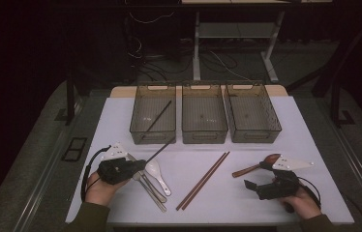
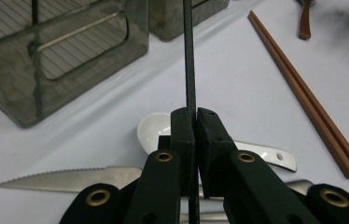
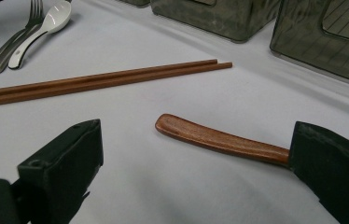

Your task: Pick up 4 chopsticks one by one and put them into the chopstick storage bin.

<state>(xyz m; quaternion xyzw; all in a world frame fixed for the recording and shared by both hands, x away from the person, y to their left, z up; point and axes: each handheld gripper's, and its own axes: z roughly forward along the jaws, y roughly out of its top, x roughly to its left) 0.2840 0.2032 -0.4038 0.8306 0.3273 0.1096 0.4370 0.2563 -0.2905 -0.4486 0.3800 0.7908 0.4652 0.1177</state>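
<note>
Our left gripper (image 2: 195,122) clamped on a black chopstick (image 2: 189,56), our right gripper (image 3: 196,158) spread wide, wooden spoon (image 3: 219,138) handle between its jaws, untouched.

The wooden spoon (image 3: 219,138) has its bowl hidden behind the right tool's jaw

Thin black chopstick (image 2: 190,70) clamped, pointing toward bins.

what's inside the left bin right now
One black chopstick lies slanted inside the left bin. The bin's tinted walls hide nothing else that I can make out.
</note>
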